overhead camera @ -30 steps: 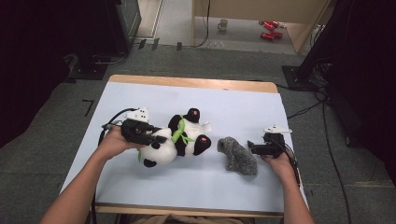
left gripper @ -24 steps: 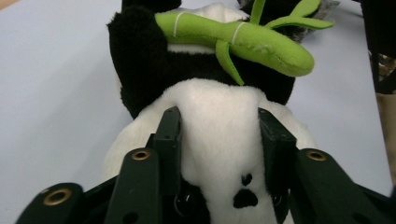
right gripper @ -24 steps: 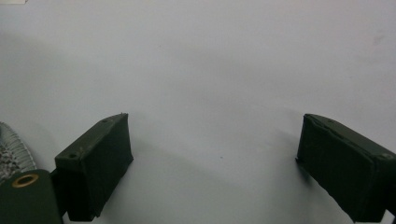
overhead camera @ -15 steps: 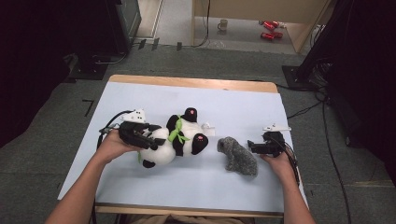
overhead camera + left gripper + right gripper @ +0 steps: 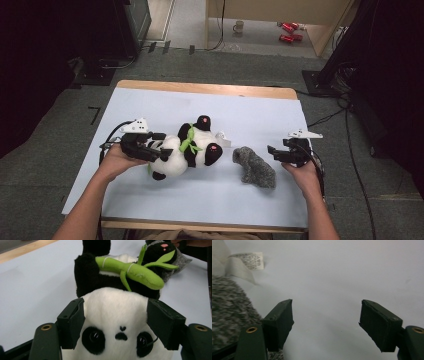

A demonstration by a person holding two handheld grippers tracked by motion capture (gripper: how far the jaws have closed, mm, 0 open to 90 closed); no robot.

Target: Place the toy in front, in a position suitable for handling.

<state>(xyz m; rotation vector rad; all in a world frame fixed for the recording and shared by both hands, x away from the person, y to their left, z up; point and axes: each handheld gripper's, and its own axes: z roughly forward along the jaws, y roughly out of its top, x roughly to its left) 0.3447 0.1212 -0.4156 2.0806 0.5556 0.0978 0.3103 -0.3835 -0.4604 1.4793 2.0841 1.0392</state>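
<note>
Left gripper [image 5: 117,322]: jaws just opening, straddling the plush panda's [image 5: 187,150] white head, which lies on the desk [image 5: 250,112]. Left gripper view reveals the panda's face and green bamboo [image 5: 130,271]. Right gripper [image 5: 325,320]: jaws closing but parted, empty, beside the grey fuzzy toy [image 5: 255,166]; its tag [image 5: 249,261] print is unreadable.

A pale blue sheet [image 5: 150,107] is spread over the wooden table [image 5: 210,89]. A plush panda [image 5: 187,147] is laid centrally; a grey furry toy [image 5: 256,167] is seen at its four o'clock.
</note>
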